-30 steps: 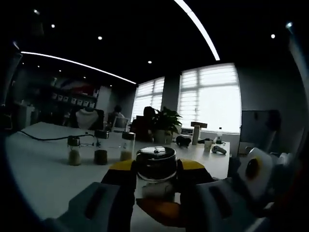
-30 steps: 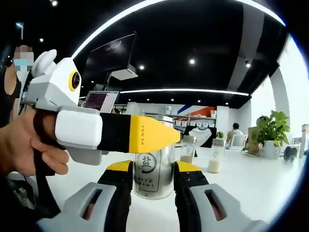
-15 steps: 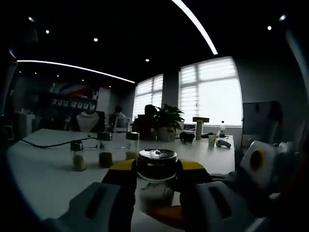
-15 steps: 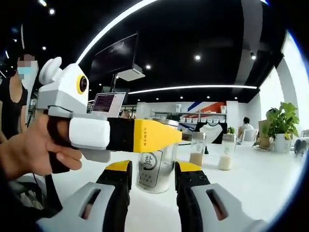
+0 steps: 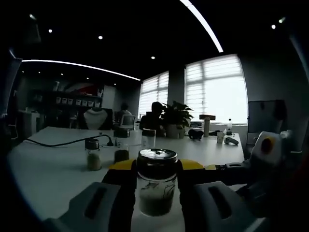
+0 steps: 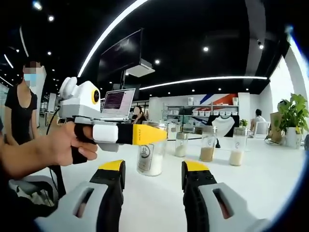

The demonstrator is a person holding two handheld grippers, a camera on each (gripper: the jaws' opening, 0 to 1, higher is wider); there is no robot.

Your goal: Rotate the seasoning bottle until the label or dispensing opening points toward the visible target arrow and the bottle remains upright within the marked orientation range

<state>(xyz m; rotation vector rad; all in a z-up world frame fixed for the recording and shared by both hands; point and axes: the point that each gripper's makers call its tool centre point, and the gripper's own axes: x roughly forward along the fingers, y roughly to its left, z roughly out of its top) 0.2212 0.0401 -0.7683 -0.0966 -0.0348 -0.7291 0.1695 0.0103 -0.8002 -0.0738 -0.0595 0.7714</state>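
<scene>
Left hand-held gripper [image 5: 154, 193] apparently closed, right hand-held gripper [image 6: 152, 181] spread, free.

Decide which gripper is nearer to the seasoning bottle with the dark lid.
Left. The left gripper has the seasoning bottle between its jaws; the right gripper stands open, back from the bottle with bare table between.
</scene>
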